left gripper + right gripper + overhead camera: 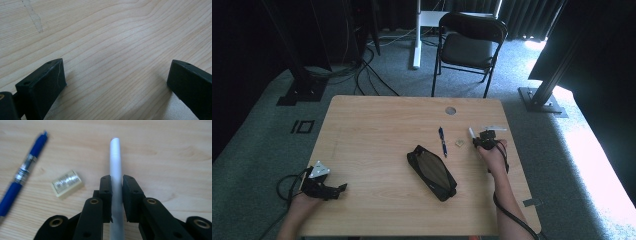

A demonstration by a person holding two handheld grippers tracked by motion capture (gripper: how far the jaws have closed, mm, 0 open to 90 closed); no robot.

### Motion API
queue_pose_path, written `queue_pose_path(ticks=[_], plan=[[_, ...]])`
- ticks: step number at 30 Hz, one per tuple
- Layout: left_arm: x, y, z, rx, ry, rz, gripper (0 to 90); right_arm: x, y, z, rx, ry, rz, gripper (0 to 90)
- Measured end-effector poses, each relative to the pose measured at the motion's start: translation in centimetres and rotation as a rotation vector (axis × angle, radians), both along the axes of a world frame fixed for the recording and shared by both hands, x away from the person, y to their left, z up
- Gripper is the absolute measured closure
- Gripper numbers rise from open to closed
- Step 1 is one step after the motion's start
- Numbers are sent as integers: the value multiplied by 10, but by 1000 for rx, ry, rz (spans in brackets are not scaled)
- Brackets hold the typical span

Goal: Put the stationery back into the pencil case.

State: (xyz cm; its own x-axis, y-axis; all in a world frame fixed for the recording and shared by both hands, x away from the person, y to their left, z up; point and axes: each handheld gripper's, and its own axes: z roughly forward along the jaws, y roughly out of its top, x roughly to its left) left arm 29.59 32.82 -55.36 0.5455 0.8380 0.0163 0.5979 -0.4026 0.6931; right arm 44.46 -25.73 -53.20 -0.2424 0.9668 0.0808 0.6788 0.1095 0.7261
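While left gripper (343, 188) rests at near-left table (377, 125) edge, jaws spread over bare wood, right gripper (116, 185) pinches white stick (116, 165) (marker or chalk, cannot tell), jaws pressed on its shaft. Stick's long axis runs straight ahead between jaws, tip pointing away from hand. Black pouch (432, 172) lies mid-table, left of and nearer than right gripper, long axis diagonal. Blue pen (23, 173) and small eraser (67, 184) lie between. Right hand (493, 156) judged nearer pouch.
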Motion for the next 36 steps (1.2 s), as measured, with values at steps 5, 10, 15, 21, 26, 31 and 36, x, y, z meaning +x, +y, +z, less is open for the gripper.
queue_pose_path(ticks=[5,10,15,21,26,31,36], plan=[[0,0,0,0,0,0,21,-9,2,26,30,-42,41,785],[0,0,0,0,0,0,21,-14,8,40,34,-68,74,785],[0,0,0,0,0,0,21,-20,16,51,41,-59,100,785],[0,0,0,0,0,0,21,-32,32,64,67,-99,173,785],[0,0,0,0,0,0,22,-41,46,77,82,-122,231,785],[0,0,0,0,0,0,21,-52,61,84,107,-133,282,785],[0,0,0,0,0,0,21,-62,76,90,123,-146,326,785]])
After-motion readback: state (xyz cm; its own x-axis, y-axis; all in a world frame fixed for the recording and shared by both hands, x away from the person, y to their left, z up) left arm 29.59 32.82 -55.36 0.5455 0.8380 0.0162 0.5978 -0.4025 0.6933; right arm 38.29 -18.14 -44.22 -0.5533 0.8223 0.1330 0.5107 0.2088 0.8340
